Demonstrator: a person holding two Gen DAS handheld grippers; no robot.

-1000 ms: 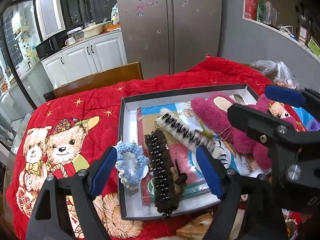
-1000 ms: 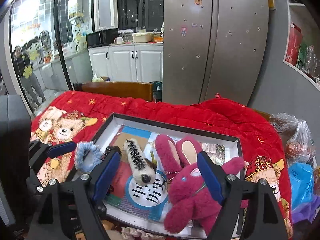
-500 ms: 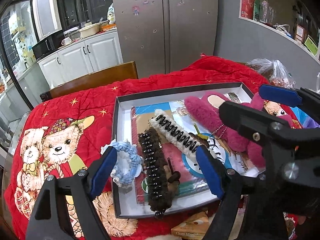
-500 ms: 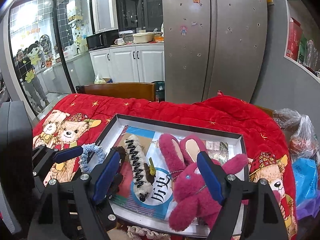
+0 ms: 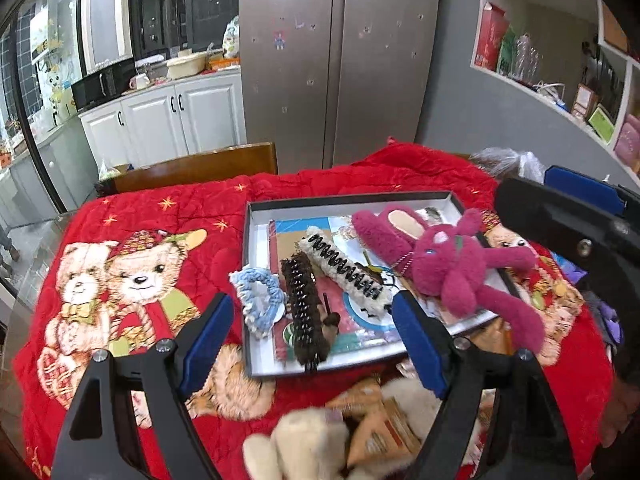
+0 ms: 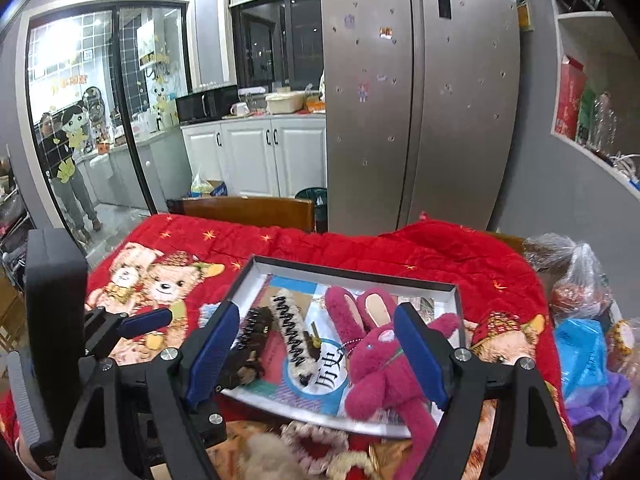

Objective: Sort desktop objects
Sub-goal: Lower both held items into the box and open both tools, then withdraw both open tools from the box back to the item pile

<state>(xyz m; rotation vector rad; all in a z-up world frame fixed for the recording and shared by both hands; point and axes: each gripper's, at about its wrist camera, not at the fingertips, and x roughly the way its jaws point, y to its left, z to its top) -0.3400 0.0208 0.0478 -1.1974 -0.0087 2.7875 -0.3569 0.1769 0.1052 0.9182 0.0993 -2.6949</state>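
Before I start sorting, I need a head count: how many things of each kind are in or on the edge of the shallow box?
Fuzzy hair claws: 2, one brown and one white
Blue scrunchie, draped over the box's left rim: 1
Magenta plush rabbit: 1
Printed book or card lining the bottom: 1
Total: 5
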